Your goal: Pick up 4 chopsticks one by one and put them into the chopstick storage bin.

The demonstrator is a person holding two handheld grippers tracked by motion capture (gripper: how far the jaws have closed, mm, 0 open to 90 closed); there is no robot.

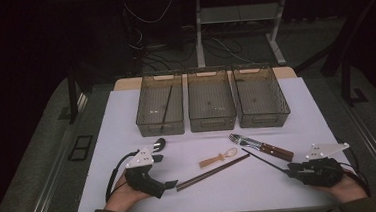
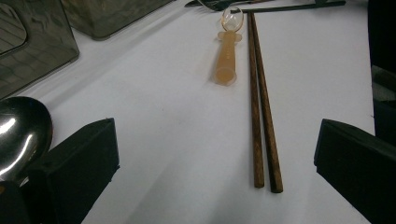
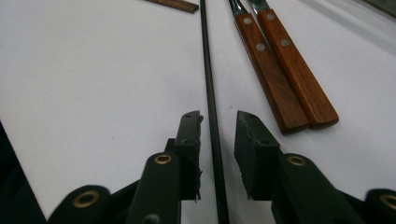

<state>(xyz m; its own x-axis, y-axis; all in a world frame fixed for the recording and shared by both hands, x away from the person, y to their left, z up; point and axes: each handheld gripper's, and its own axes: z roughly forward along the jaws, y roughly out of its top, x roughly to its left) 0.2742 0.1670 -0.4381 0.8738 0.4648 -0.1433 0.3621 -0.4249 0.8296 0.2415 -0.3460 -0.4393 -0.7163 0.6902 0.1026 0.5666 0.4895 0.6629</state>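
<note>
Alignment was the governing concern at this step. Right claw straddled a thin black chopstick lying flat on the white counter, one pad on each side and a narrow gap visible to either pad — no pinch yet. In the high view the same stick ran from the right claw up toward the wooden-handled fork and knife, which lay just beside it on the far side.

To do the closure well, in my judgement, the pads should have met the stick squarely and low, almost at the counter surface, since so slim a rod tends to roll or skate out from under a high grip. The claw should have stayed centred so that both pads touched together, and kept clear of the wooden handles close by.

Left claw rested spread wide and empty on the counter — a brown chopstick pair lay between its jaws' lines, untouched, with a small translucent orange spoon beyond and a metal spoon bowl beside the jaw. Three grey bins stood further back; the left one held a matching black stick.
</note>
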